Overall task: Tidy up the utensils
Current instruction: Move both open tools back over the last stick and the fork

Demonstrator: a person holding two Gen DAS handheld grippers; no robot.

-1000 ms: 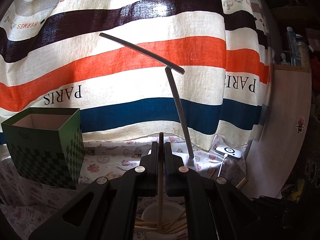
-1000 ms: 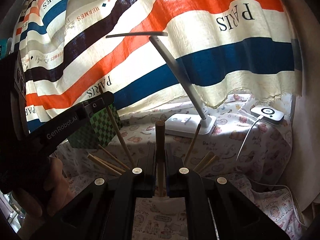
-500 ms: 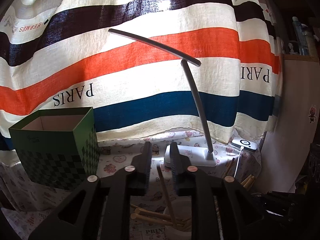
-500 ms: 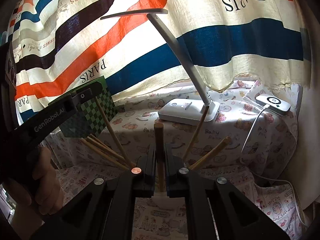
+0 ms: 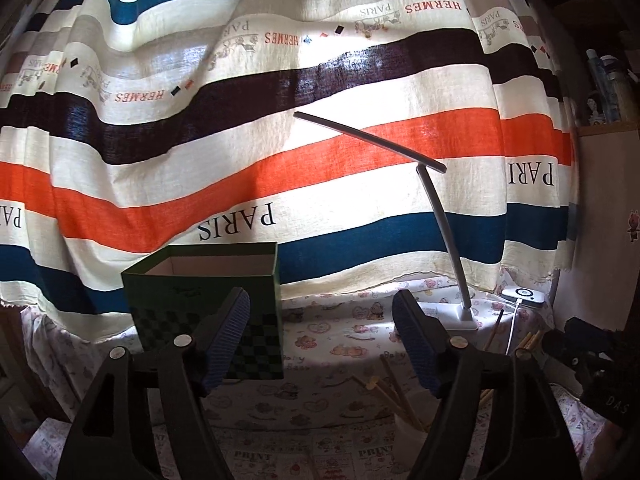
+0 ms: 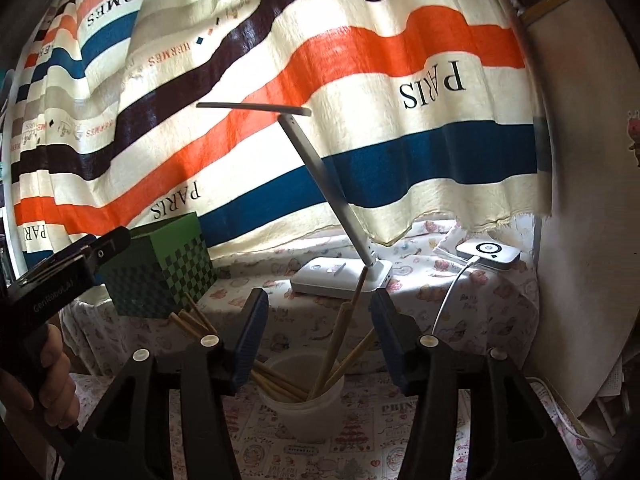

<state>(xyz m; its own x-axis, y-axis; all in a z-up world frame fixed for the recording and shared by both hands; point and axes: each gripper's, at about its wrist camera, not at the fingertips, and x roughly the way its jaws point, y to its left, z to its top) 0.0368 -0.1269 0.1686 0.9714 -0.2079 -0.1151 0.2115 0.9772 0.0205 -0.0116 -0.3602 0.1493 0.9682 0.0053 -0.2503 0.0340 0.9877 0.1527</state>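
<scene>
A white cup (image 6: 304,400) stands on the patterned tablecloth and holds several wooden chopsticks (image 6: 336,344) that fan out of its rim. In the right wrist view my right gripper (image 6: 320,336) is open and empty, its jaws spread wide just above and on either side of the cup. In the left wrist view my left gripper (image 5: 322,344) is open and empty too. There the cup (image 5: 412,420) and its chopsticks (image 5: 394,394) sit low, beside the right finger. The left gripper's body (image 6: 60,280) also shows at the left of the right wrist view, held in a hand.
A green checkered box (image 5: 208,312) with an open top stands at the back left, also in the right wrist view (image 6: 168,276). A white desk lamp (image 6: 344,272) stands behind the cup. A white charger puck (image 6: 488,254) with a cable lies at the right. A striped curtain (image 5: 280,160) hangs behind.
Both grippers have opened wide and let go of their chopsticks, which now stand in the cup. The left gripper has drawn back and to the left of the cup.
</scene>
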